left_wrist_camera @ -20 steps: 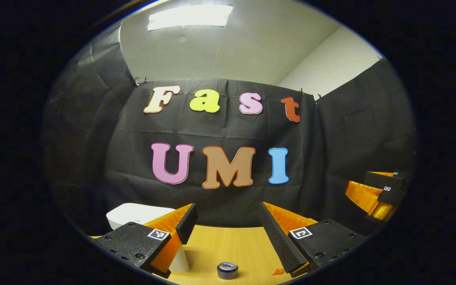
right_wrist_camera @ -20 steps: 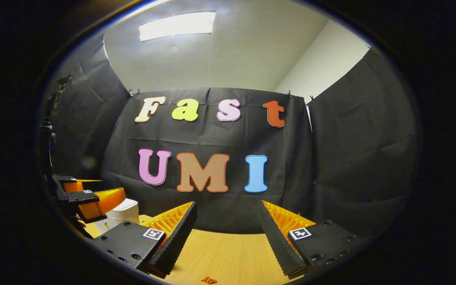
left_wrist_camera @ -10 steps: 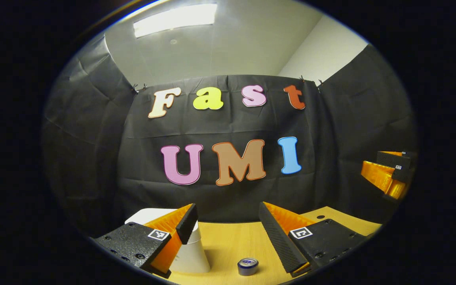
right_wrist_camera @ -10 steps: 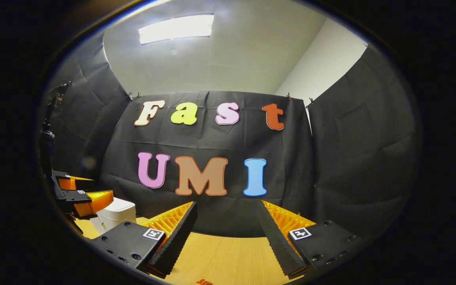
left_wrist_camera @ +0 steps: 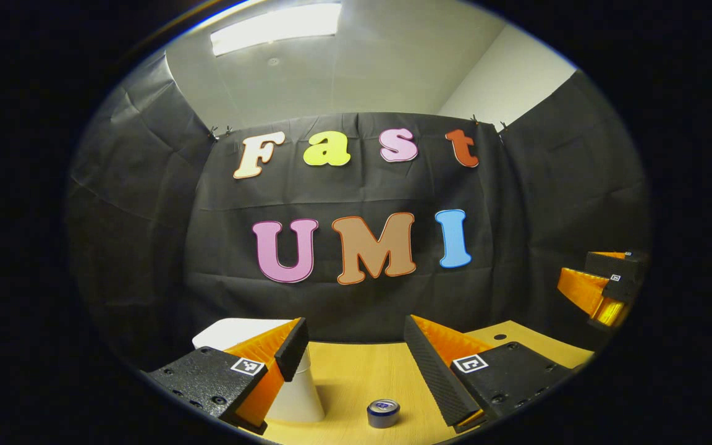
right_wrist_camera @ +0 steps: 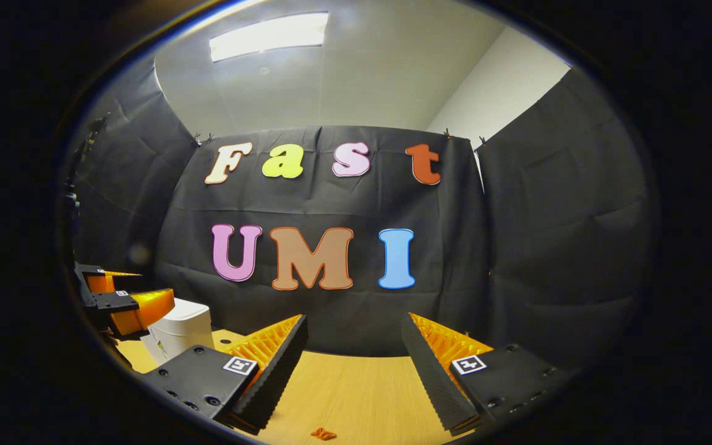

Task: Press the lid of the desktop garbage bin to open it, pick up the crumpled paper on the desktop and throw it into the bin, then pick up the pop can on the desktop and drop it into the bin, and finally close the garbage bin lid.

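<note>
Two grippers: left gripper [left_wrist_camera: 356, 352] and right gripper [right_wrist_camera: 356, 358] had fingers apart, holding nothing.
Change: left view had swung toward the bin [left_wrist_camera: 238, 330], lid shut.
Can [left_wrist_camera: 383, 413]: upright on desk [left_wrist_camera: 362, 377], beside bin.
Meaning: lid press probably next.

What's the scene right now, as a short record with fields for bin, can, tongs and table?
bin: white bin, lid down, at the table's far left
can: can upright on the table, right of the bin, apart from it
left tongs: left tongs open, holding nothing, above the table by the bin
right tongs: right tongs open, holding nothing, over bare table
table: wooden table, small orange scrap near its front edge
</note>
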`<state>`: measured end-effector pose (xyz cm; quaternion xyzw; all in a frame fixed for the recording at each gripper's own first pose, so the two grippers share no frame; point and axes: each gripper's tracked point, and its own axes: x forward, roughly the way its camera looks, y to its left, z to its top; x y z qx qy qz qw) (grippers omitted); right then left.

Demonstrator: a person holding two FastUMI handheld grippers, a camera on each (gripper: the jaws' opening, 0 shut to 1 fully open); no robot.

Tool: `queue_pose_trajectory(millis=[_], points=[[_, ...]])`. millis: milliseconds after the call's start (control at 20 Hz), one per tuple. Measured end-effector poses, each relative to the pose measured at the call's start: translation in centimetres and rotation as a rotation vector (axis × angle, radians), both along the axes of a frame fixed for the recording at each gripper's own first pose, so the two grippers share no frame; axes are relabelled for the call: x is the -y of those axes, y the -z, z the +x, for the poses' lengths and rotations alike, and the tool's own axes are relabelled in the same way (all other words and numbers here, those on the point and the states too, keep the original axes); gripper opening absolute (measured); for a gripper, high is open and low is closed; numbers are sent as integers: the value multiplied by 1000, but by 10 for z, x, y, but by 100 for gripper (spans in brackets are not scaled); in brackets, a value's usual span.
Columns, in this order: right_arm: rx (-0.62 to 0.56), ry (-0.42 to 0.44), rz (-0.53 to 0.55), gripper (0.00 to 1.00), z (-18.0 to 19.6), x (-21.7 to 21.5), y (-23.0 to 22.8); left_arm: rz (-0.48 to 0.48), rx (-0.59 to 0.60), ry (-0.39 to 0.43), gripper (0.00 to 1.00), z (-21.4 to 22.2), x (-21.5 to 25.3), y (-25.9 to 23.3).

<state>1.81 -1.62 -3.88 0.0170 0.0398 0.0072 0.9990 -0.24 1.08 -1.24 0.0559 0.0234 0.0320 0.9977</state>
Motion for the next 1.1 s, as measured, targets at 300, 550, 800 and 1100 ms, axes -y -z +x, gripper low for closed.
queue_pose_trajectory(millis=[300, 550, 800, 1100], points=[[-43, 58, -7, 98, -1, 23, 13, -40, -41, 8, 94, 8, -2, 17], [-53, 71, -18, 98, -1, 34, 16, -21, -71, 27, 97, 14, -1, 26], [-62, 89, -20, 98, 1, 38, 17, -37, -77, 49, 95, 18, 6, 28], [-57, 103, -29, 98, 6, 42, 16, -36, -78, 60, 95, 25, 7, 29]])
